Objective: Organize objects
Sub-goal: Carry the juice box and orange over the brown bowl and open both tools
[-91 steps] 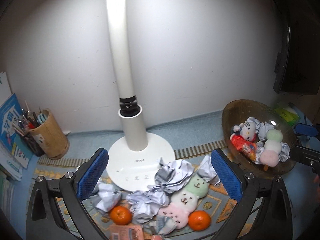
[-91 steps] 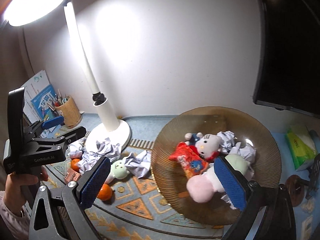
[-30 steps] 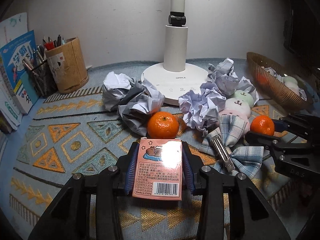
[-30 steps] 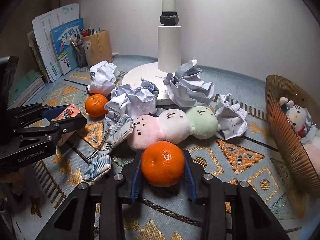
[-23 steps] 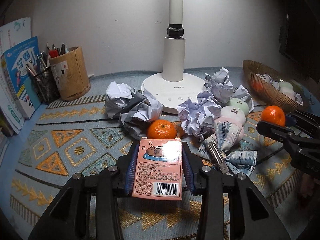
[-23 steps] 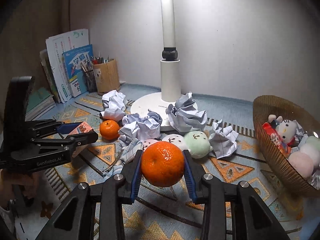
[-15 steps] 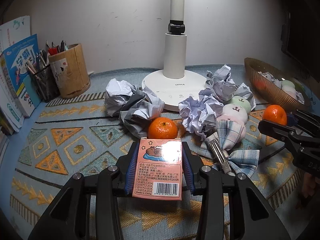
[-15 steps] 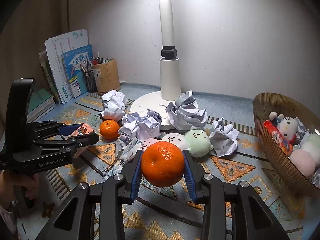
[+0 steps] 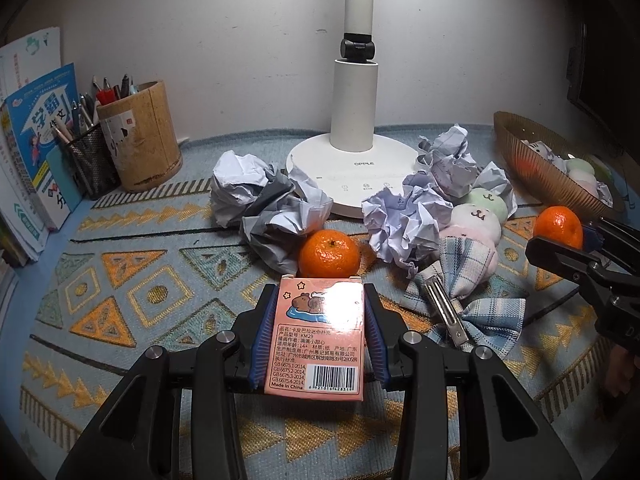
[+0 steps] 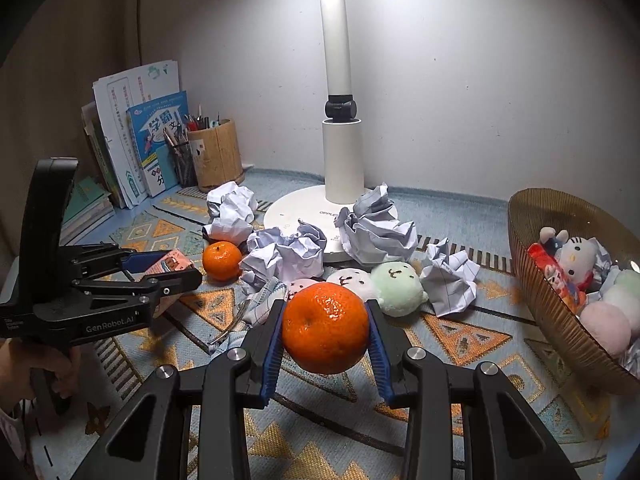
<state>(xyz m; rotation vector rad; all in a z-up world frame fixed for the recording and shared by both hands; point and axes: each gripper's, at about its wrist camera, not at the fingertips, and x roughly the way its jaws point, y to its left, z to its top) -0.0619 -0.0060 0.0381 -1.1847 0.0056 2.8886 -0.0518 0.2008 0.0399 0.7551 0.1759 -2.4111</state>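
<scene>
Left gripper [image 9: 316, 334]: fingers clamped on a pink card box [image 9: 317, 336], a loose mandarin [image 9: 329, 253] just beyond them. Right gripper [image 10: 326, 330]: fingers clamped on a second mandarin [image 10: 325, 328].

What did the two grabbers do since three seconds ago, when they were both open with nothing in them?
Both came down to the mat and grabbed something. The left gripper closed on the pink card box; the right gripper closed on an orange and lifted it off the mat. The other orange, crumpled papers, three-ball plush, plaid bow, lamp and bowl stayed put.
</scene>
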